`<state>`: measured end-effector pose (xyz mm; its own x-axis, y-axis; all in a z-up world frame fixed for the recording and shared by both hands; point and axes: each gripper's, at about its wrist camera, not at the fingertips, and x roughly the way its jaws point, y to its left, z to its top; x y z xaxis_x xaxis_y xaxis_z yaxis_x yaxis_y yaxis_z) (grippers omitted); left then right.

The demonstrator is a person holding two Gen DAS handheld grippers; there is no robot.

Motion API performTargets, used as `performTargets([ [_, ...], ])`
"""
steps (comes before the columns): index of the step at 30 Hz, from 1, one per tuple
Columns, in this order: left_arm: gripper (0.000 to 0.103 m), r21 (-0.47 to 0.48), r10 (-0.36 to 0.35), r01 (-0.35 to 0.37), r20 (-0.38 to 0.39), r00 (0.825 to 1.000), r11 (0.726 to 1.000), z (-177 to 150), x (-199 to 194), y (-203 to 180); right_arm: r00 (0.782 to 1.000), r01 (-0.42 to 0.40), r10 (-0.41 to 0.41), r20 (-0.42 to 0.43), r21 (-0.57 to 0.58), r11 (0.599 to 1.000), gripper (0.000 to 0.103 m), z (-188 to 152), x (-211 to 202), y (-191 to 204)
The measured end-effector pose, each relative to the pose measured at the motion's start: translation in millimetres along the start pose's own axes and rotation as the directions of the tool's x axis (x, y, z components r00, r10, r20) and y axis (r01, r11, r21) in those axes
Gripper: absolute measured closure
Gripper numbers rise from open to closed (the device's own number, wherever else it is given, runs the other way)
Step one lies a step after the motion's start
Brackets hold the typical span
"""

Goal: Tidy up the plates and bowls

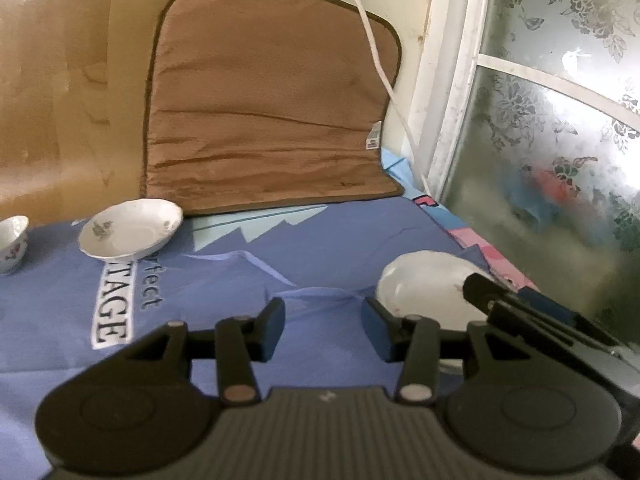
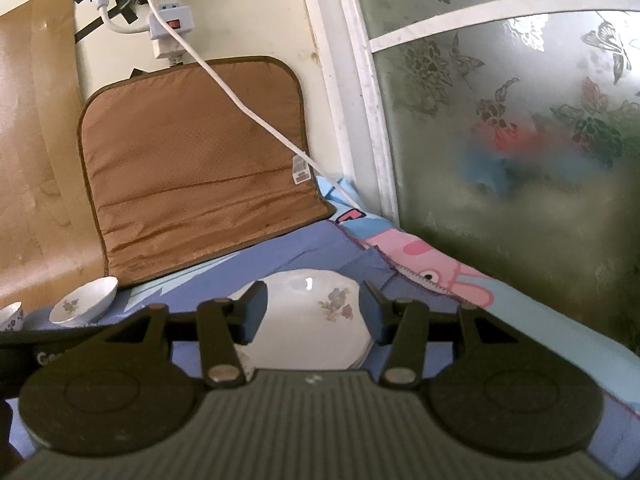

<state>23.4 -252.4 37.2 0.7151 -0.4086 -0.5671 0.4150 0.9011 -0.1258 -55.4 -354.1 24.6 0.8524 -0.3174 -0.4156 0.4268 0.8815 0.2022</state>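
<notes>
Cloth (image 1: 328, 248): smooth blue fabric is covering the surface.
Cushion (image 1: 272, 100): brown, padded, leaning upper centre.
Bowl (image 1: 130, 229): glossy floral china, sitting left.
Plates (image 2: 316, 316): round stack lying lower centre.
Left gripper (image 1: 323, 330): fingers spread, gripping nothing.
Right gripper (image 2: 314, 312): fingers spread, hovering over plates.

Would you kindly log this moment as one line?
left gripper: open, empty | right gripper: open above white floral plate stack | shallow floral bowl: untouched
</notes>
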Motion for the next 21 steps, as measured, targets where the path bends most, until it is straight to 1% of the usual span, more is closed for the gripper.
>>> performTargets([
  [5, 0.058, 0.012, 0.059, -0.059, 0.013, 0.998, 0.998, -5.4, -8.3, 17.4, 0.999, -0.038, 0.038, -0.012, -0.025, 0.999, 0.05, -1.4, -6.0, 17.5],
  [8, 0.056, 0.016, 0.115, -0.116, 0.017, 0.993, 0.993, -9.0, -13.9, 36.9, 0.997, -0.071, 0.07, -0.022, -0.044, 0.996, 0.05, -3.1, -6.2, 34.5],
  [11, 0.055, 0.0, 0.164, -0.164, 0.013, 0.986, 0.986, -12.6, -18.5, 62.5, 0.993, -0.111, 0.109, -0.036, -0.067, 0.992, 0.05, -6.9, -5.0, 56.7],
  [16, 0.054, -0.018, 0.262, -0.262, 0.009, 0.965, 0.965, -21.3, -28.1, 110.9, 0.98, -0.193, 0.186, -0.076, -0.1, 0.976, 0.05, -16.6, -2.3, 97.9],
  [19, 0.054, -0.038, 0.318, -0.317, 0.004, 0.948, 0.948, -27.3, -33.9, 142.2, 0.966, -0.244, 0.231, -0.119, -0.11, 0.964, 0.05, -25.1, 1.1, 122.8],
  [21, 0.053, -0.053, 0.357, -0.357, 0.001, 0.934, 0.933, -30.5, -37.5, 164.3, 0.955, -0.276, 0.257, -0.15, -0.117, 0.954, 0.05, -30.5, 4.9, 139.4],
])
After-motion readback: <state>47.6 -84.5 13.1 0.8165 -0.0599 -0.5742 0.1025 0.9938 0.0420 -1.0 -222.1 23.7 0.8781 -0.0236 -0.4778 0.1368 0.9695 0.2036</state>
